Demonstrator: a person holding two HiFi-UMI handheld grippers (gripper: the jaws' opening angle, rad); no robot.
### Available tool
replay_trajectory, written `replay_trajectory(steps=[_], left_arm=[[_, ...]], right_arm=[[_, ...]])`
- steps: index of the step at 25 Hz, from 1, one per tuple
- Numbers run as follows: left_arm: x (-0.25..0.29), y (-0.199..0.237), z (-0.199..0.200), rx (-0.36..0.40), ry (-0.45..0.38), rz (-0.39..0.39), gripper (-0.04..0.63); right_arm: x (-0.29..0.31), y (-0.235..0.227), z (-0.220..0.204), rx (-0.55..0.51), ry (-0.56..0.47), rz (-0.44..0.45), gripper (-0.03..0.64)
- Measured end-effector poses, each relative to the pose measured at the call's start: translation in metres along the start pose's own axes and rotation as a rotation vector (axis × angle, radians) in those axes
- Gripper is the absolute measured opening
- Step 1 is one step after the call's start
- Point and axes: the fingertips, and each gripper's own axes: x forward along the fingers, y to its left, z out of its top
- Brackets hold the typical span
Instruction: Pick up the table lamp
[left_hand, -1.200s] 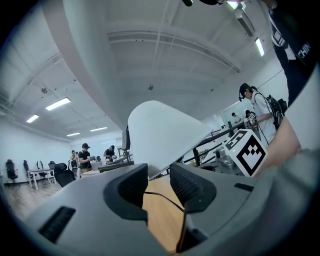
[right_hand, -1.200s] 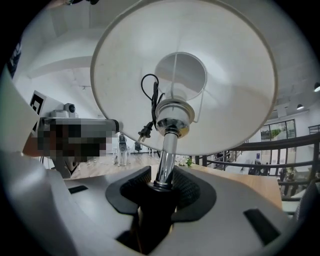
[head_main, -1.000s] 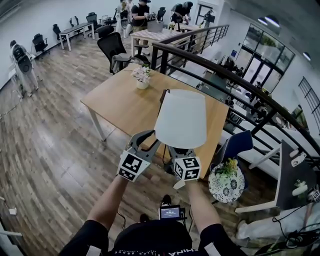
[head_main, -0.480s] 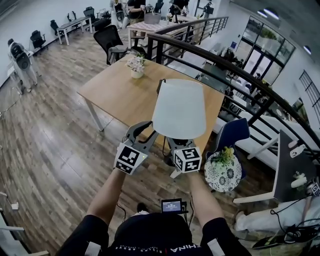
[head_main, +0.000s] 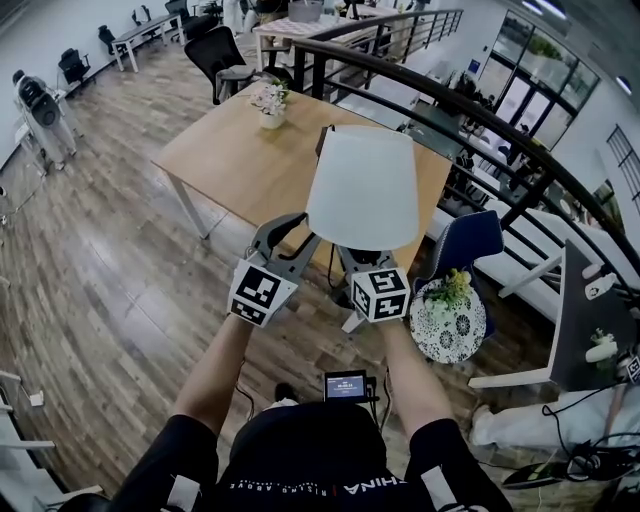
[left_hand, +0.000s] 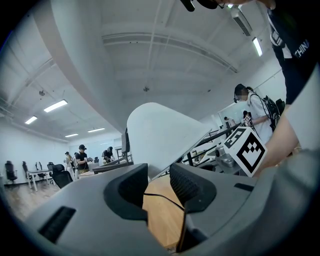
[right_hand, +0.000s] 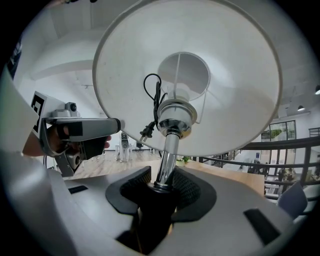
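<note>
1. The table lamp (head_main: 362, 190) has a smooth white cone shade, a shiny metal stem and a black base. A black cable (right_hand: 146, 131) with a plug hangs under the shade.
2. The right tongs (right_hand: 160, 186) are closed on the lamp at the foot of the stem and hold it in the air before the wooden table (head_main: 230, 170).
3. The left tongs (left_hand: 157, 182) stand open beside it and grip nothing; their pads are ribbed.
4. We count one lamp, two tongs, one table and one flower pot (head_main: 270, 103).
5. Compared with one second ago, the grip is the same, and the shade stands higher in the head view.
</note>
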Motion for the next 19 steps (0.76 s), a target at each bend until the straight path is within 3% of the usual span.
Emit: replay_trajectory(steps=[19], left_arm=[[0.028,-0.015,0.0,-0.013,0.002,0.012,0.135]], right_arm=[[-0.005,-0.03,-0.004,-0.021,0.016,0.02,0.152]])
